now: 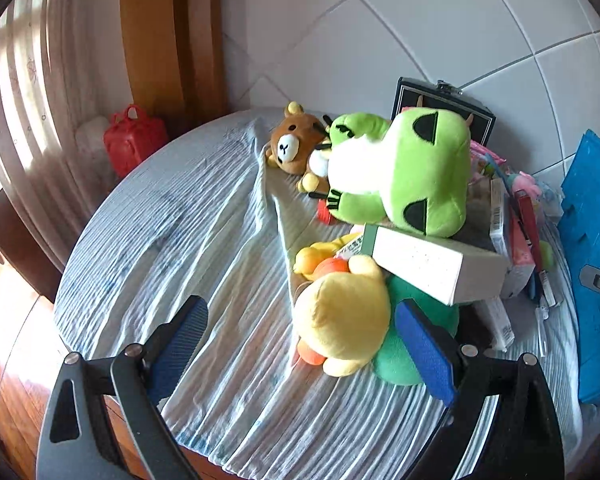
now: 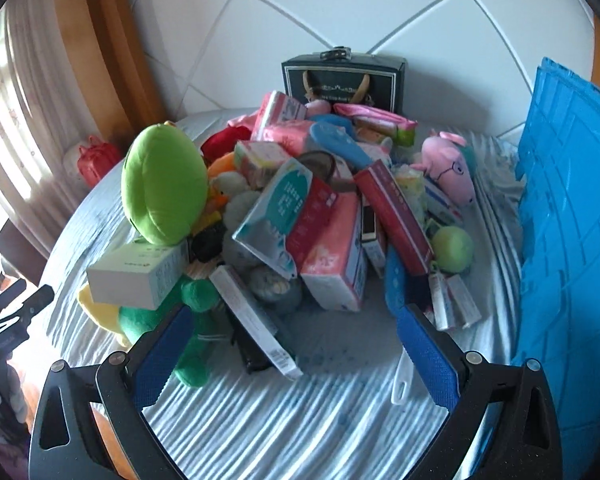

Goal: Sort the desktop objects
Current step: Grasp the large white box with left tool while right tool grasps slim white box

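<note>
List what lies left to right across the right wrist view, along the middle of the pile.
red bag → green frog plush → teal tissue pack → dark red box → pink pig plush → blue crate

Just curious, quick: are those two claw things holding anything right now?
Left gripper: open, fingers empty.
Right gripper: open, fingers empty.

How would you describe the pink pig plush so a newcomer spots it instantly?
Start at the blue crate standing on the table's right side. Just left of it, at the pile's far right edge, lies the pink pig plush: the only toy wearing round glasses.
</note>
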`<act>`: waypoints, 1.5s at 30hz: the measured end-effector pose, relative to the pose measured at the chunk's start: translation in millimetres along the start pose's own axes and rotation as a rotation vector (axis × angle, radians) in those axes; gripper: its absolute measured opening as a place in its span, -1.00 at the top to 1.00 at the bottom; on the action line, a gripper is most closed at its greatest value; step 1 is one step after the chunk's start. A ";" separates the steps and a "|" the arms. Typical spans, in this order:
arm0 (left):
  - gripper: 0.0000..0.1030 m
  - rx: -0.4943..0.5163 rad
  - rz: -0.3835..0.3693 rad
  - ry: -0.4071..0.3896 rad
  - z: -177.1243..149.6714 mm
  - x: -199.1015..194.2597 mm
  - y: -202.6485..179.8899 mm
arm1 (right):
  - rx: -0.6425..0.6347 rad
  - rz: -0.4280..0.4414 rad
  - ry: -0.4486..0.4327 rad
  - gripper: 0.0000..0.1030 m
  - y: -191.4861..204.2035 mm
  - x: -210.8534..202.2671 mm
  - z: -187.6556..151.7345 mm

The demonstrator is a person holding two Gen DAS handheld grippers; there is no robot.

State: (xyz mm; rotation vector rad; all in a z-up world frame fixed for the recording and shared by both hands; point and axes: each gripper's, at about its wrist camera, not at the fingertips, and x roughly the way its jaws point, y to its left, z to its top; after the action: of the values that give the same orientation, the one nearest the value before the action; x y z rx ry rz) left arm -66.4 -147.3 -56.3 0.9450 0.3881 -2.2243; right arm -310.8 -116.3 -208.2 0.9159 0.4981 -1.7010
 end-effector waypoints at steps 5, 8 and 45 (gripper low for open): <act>-0.86 0.023 -0.039 0.005 0.9 4.6 -10.4 | 0.032 -0.002 0.042 -1.00 1.7 19.7 -8.7; -0.86 0.048 -0.099 -0.010 15.0 -2.0 -32.2 | 0.032 -0.021 0.053 -1.00 1.1 23.7 -12.0; -0.77 0.169 -0.032 0.234 54.9 45.4 -110.5 | -0.165 0.026 0.257 -0.14 34.6 140.9 -20.9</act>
State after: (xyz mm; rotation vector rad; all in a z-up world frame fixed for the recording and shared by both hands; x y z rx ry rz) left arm -194.0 -116.3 -50.3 1.3046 0.3254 -2.2075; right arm -287.6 -199.2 -326.9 1.0205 0.7820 -1.5011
